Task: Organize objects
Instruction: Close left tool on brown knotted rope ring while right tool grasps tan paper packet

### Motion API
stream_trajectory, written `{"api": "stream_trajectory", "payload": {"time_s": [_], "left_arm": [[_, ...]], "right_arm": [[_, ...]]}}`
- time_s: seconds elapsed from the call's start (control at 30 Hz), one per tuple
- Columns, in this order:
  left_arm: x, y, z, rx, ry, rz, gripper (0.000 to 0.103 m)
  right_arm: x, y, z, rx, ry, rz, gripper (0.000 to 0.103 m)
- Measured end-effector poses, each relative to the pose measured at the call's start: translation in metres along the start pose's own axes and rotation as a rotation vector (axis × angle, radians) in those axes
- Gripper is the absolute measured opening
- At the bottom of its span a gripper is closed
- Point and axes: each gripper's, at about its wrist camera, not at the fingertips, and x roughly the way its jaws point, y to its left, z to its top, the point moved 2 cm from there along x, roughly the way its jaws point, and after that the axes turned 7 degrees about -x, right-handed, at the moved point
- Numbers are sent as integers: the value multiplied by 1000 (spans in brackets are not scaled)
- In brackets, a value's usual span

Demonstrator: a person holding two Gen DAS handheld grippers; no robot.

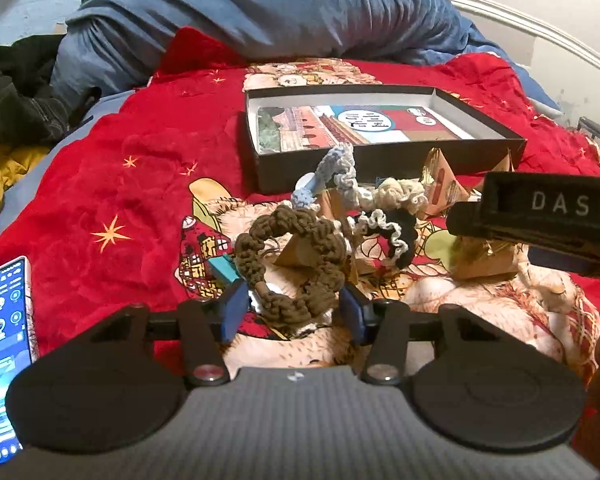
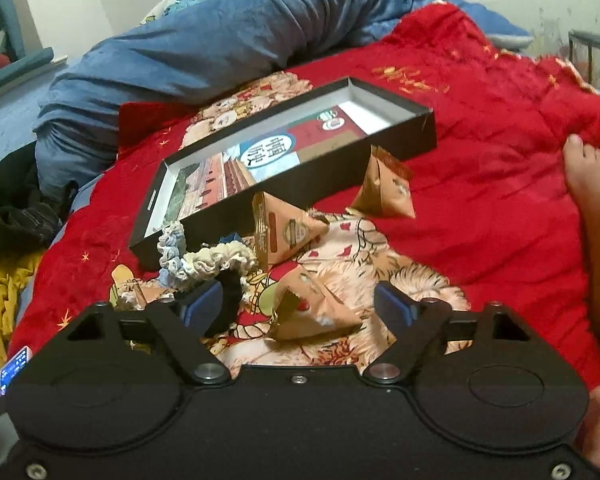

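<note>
In the left wrist view a brown crocheted scrunchie (image 1: 292,264) stands up as a ring on the red blanket (image 1: 100,184). My left gripper (image 1: 294,312) is shut on its lower part, a blue pad against each side. In the right wrist view my right gripper (image 2: 298,306) is open around a tan triangular packet (image 2: 312,308), with a gap on both sides. A black scrunchie (image 2: 230,300) lies just behind its left pad. Light blue (image 1: 332,172), cream (image 1: 400,194) and black-and-white (image 1: 392,232) scrunchies are piled in front of the open black box (image 1: 380,164).
The black box (image 2: 380,136) holds only a printed card. More tan packets (image 2: 288,232) (image 2: 384,188) lean by its near wall. A phone (image 1: 0,360) lies at the left. A blue duvet (image 1: 260,12) and dark clothes (image 1: 16,92) lie behind; a person's foot (image 2: 592,184) rests at the right.
</note>
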Motion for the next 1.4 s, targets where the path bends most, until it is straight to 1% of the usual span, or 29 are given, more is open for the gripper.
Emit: {"api": "stream_trajectory", "payload": {"time_s": [0.07, 0.17, 0.23, 0.27, 0.33, 0.4, 0.47, 0.57, 0.63, 0.67, 0.83, 0.97, 1.2, 1.4], "left_arm": [[3, 1, 0, -13, 8, -3, 64], [7, 1, 1, -12, 7, 6, 45], [7, 1, 2, -12, 6, 10, 35], [7, 2, 2, -16, 6, 8, 27], [6, 3, 3, -25, 11, 1, 25], [6, 4, 3, -30, 14, -3, 19], [5, 5, 4, -31, 15, -9, 18], [3, 6, 5, -38, 18, -18, 18], [1, 7, 5, -38, 16, -24, 18], [-1, 7, 5, -37, 12, -26, 18], [-5, 6, 4, -32, 10, -28, 18], [-10, 5, 5, -25, -6, -32, 18], [-22, 2, 9, -23, -35, -49, 18], [-34, 1, 14, -24, -99, -37, 18]], "right_arm": [[3, 0, -1, 4, 15, -7, 80], [6, 0, -2, 14, 30, -8, 78], [9, -1, -3, 26, 39, -7, 75], [10, -1, -5, 35, 44, -6, 75], [11, -2, -6, 47, 50, -11, 71], [12, -1, -7, 56, 51, -30, 68], [11, -1, -8, 57, 47, -30, 65], [10, 1, -8, 52, 46, -37, 59], [11, 1, -9, 59, 50, -44, 52], [11, 1, -9, 68, 53, -50, 51], [9, 3, -9, 56, 52, -57, 48], [4, 6, -7, 73, 47, -32, 47], [-14, 12, 5, 49, 14, -9, 47], [-32, 13, 16, 30, -18, 9, 47]]}}
